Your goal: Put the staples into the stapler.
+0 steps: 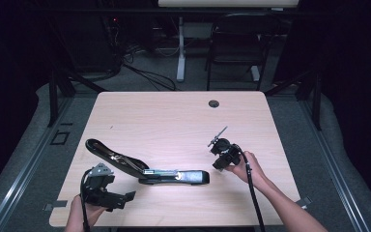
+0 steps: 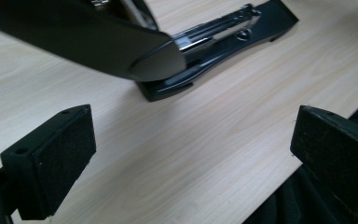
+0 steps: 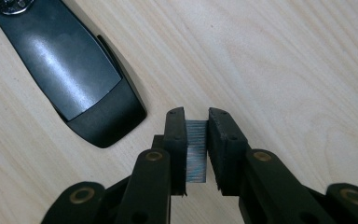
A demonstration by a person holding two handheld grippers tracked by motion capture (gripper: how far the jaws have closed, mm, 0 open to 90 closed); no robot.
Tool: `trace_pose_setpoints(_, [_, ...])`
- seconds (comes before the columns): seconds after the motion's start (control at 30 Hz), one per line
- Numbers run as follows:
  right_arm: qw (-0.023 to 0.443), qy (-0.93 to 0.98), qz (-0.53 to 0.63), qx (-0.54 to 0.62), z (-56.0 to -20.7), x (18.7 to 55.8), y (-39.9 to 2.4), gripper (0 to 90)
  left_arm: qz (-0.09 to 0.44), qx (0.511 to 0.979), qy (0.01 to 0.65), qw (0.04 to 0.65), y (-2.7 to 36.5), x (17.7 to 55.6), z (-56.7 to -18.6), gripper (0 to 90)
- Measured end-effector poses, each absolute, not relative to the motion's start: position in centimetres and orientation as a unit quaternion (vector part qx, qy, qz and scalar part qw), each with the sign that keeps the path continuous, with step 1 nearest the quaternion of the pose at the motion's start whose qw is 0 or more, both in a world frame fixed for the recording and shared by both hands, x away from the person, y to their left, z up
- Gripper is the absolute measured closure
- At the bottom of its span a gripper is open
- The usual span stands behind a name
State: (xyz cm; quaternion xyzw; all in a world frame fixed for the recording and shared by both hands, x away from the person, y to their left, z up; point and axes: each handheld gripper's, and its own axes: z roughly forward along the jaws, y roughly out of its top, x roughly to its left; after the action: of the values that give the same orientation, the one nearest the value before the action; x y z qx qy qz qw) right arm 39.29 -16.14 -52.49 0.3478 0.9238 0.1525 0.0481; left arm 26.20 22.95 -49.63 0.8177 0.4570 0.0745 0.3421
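Observation:
A black stapler (image 1: pixel 147 171) lies open on the wooden table (image 1: pixel 174 116), its lid (image 1: pixel 107 152) swung up to the left and its base (image 1: pixel 188 177) flat toward the right. My left gripper (image 1: pixel 123 198) stands open at the table's front left, just below the raised lid; between its wide pads (image 2: pixel 51 163) I see the lid (image 2: pixel 98 42) and the staple channel (image 2: pixel 223 32). My right gripper (image 1: pixel 221 159) hovers just right of the base's end. In its own view the right gripper (image 3: pixel 196 126) is shut on a short silvery strip of staples (image 3: pixel 196 149), beside the stapler's rounded end (image 3: pixel 74 74).
A cable hole (image 1: pixel 214 103) sits near the table's far edge. A chair (image 1: pixel 234 48) and a desk leg (image 1: pixel 180 48) stand on the floor behind the table. Dark cloth (image 2: pixel 307 205) lies past the table's near edge.

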Motion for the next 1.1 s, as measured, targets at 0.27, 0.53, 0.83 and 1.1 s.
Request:
trace_pose_setpoints(0.27, [0.055, 0.924, 0.159, 0.344, -52.2, 39.2, -16.1, 78.3, 0.111, 0.782, 0.497, 0.359, 24.5, 26.5, -48.8, 0.0])
trace_pose_setpoints(0.53, [0.053, 0.921, 0.172, 0.346, -52.2, 39.3, -15.8, 78.3, 0.135, 0.757, 0.512, 0.382, 25.4, 26.9, -48.2, 0.0])
trace_pose_setpoints(0.83, [0.055, 0.923, 0.178, 0.337, -52.0, 39.3, -15.4, 78.3, 0.162, 0.733, 0.523, 0.405, 26.2, 27.5, -47.7, 0.0])
trace_pose_setpoints(1.1, [0.058, 0.925, 0.178, 0.330, -51.6, 39.4, -15.3, 78.4, 0.177, 0.723, 0.521, 0.419, 26.4, 27.8, -47.3, 0.0])
